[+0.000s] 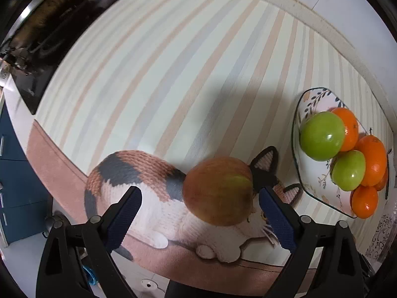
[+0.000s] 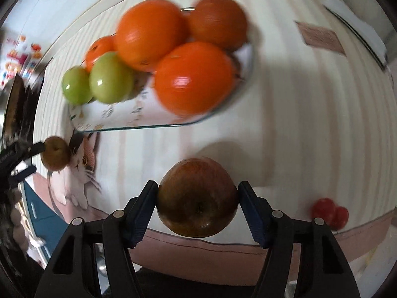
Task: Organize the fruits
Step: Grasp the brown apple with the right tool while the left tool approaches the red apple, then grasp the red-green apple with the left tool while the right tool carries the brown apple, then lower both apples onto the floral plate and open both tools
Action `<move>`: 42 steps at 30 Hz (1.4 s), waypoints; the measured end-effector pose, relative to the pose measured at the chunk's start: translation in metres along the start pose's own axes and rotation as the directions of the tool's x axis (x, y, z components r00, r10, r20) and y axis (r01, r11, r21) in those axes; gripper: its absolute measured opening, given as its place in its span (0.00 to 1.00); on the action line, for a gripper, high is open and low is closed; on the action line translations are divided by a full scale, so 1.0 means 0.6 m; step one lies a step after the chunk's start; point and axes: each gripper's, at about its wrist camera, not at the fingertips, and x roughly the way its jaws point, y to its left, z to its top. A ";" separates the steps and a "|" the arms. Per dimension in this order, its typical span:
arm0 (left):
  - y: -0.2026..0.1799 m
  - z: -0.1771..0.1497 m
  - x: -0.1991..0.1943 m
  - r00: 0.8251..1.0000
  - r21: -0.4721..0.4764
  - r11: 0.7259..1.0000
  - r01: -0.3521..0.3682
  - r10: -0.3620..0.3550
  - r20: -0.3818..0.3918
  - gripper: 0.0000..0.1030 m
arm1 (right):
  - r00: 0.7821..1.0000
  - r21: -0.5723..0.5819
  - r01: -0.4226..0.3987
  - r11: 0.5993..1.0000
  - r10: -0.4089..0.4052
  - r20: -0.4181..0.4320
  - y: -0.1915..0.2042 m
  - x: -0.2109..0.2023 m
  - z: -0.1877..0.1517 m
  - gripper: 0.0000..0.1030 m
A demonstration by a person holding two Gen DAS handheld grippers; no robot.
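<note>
While right fingers (image 2: 197, 204) clamp an apple (image 2: 197, 197), left fingers (image 1: 199, 217) gape (second apple (image 1: 218, 190) between, unheld)

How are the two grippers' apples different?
The left apple lies on the cat mat, inside the open left gripper. The right apple is clamped in the right gripper. The left apple shows a yellow-green patch, while the right apple looks darker. Both are reddish.

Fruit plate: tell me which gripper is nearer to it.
Right, as best these views show. The right gripper, shut on a reddish apple, hangs just in front of the fruit plate. The left gripper stands further off over the cat picture, around another apple.
</note>
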 end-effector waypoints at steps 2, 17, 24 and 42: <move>-0.003 0.006 0.013 1.000 0.011 1.000 0.009 -0.009 -0.013 0.94 | 1.000 -0.017 0.006 1.000 -0.006 -0.001 0.016 0.001 0.005 0.67; -0.030 0.014 0.031 0.999 0.063 0.998 0.026 -0.028 0.029 0.60 | 0.999 -0.009 -0.024 1.000 0.024 -0.029 0.002 0.003 0.019 0.68; -0.031 0.004 0.025 0.998 0.074 0.996 0.042 -0.044 0.033 0.59 | 0.999 -0.006 -0.041 0.999 0.041 -0.014 0.001 -0.004 0.009 0.68; -0.183 0.004 -0.043 0.959 0.204 0.937 0.282 -0.283 -0.026 0.59 | 0.984 -0.102 -0.065 0.993 0.081 0.158 0.070 -0.086 0.071 0.68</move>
